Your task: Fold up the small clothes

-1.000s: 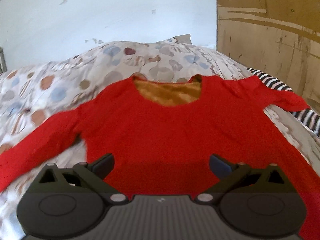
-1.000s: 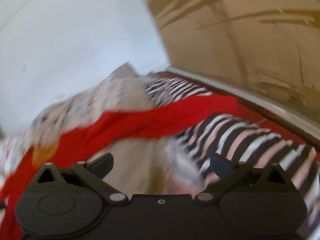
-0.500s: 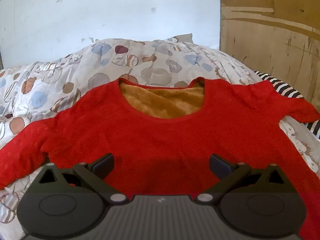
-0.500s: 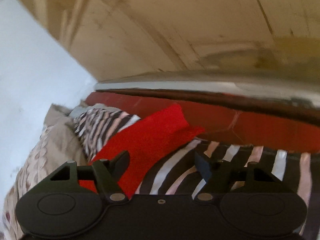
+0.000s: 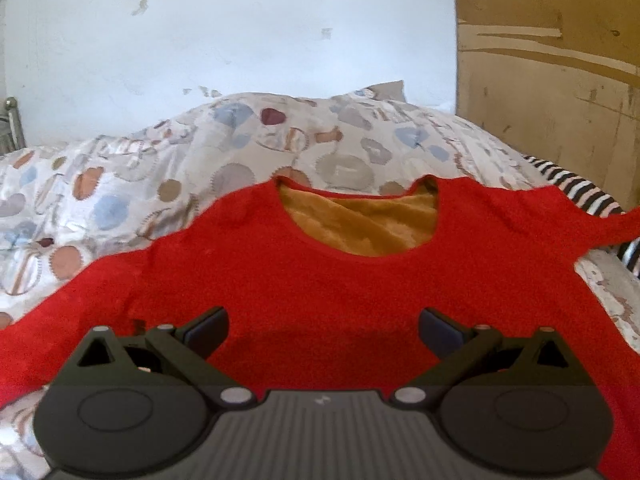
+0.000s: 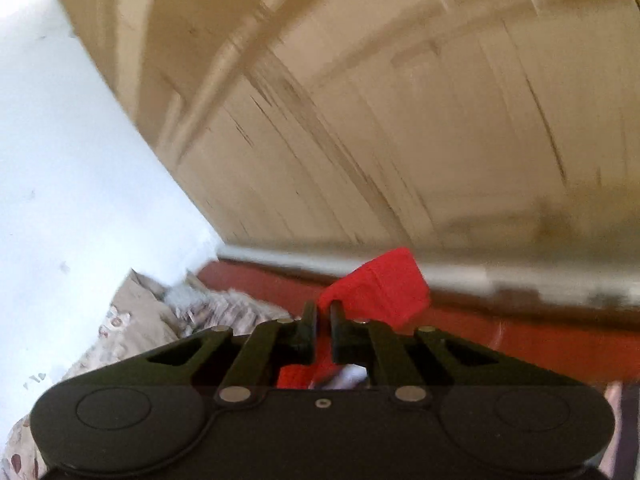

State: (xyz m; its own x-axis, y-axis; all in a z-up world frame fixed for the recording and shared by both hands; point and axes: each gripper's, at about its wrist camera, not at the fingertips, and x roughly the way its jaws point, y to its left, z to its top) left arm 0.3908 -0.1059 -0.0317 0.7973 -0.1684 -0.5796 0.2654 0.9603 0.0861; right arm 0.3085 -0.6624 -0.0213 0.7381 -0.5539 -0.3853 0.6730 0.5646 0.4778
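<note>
A red long-sleeved top (image 5: 320, 292) with an orange fleece lining lies spread flat on the bed, neck away from me. My left gripper (image 5: 323, 330) is open and hovers over its lower body, holding nothing. My right gripper (image 6: 323, 312) is shut on the cuff end of the red sleeve (image 6: 380, 284) and holds it lifted above the bed. In the left wrist view that sleeve (image 5: 580, 224) stretches off to the right edge.
A patterned duvet (image 5: 200, 168) covers the bed behind the top. A striped garment (image 5: 580, 196) lies at the right under the sleeve. A wooden board (image 6: 360, 120) stands close on the right, above a grey rail and red bed edge (image 6: 520, 336). A white wall is behind.
My right gripper has closed on the red sleeve's end and lifted it off the striped garment. My left gripper stays open and has drifted slightly over the top.
</note>
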